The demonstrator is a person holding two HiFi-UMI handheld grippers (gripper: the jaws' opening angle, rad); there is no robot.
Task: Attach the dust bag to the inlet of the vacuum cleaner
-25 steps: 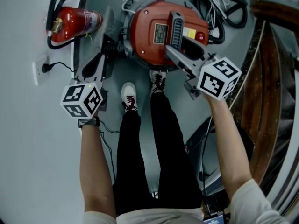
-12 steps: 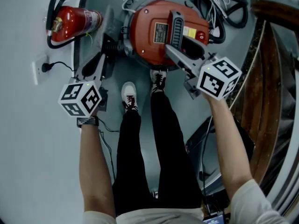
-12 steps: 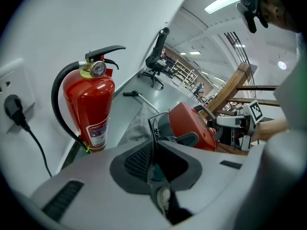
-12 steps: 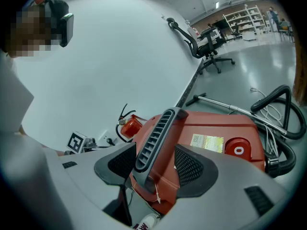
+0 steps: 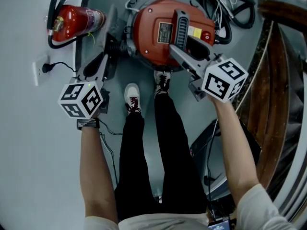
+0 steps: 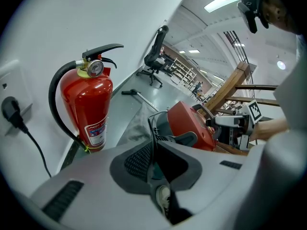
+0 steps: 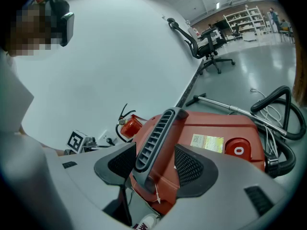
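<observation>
The red vacuum cleaner [image 5: 158, 37] stands on the floor in front of the person's feet. Its grey ribbed handle [image 7: 156, 138] runs between the jaws of my right gripper [image 5: 184, 56], which is shut on the handle's near end. A grey dust bag [image 5: 109, 25] lies at the cleaner's left side. My left gripper [image 5: 103, 63] reaches toward it. In the left gripper view the jaws of that gripper [image 6: 154, 166] stand almost together on a thin edge of the bag, seen edge-on, with the grey bag cloth [image 6: 134, 126] beyond. The inlet itself is hidden.
A red fire extinguisher [image 5: 74, 23] stands against the wall at the left, by a wall socket [image 5: 38, 71] with a plug in it. A black hose [image 5: 230, 8] and cables coil at the cleaner's right. Wooden stairs [image 5: 278, 80] run along the right. The person's shoes [image 5: 132, 97] are just below the cleaner.
My left gripper has drifted slightly left and up. The right gripper and the cleaner have stayed still.
</observation>
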